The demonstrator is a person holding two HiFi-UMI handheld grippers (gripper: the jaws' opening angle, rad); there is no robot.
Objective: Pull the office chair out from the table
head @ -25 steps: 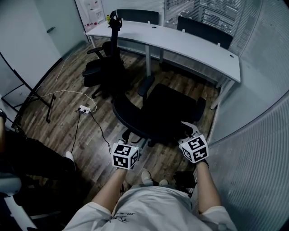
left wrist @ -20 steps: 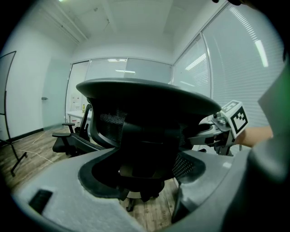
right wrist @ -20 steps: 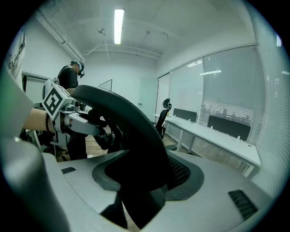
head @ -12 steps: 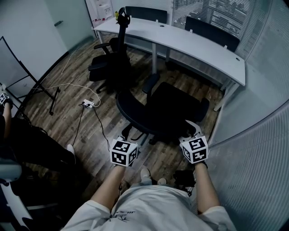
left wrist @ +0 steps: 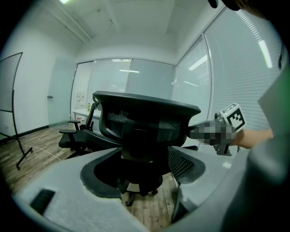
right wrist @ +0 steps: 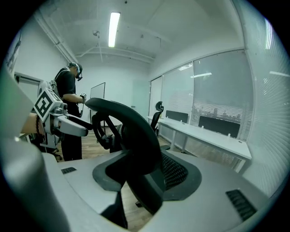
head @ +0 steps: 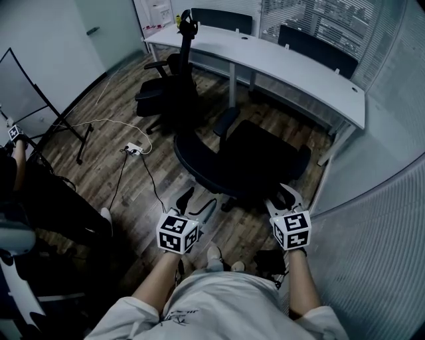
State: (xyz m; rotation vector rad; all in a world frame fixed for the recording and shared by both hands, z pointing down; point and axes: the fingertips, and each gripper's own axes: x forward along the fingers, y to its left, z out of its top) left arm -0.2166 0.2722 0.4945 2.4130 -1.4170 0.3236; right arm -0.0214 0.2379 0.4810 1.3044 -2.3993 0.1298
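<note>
The right gripper [head: 284,194] clamps the backrest rim of the black mesh office chair [head: 255,159], while the left gripper [head: 194,204] hovers near it, jaws apart.

Office chair [head: 252,163] base mostly hidden under its seat; bystander [head: 46,202] cut by left edge; small item [head: 178,19] on far table [head: 299,66] corner unidentifiable.

Office chair [head: 252,159] before table [head: 299,66], apart
</note>
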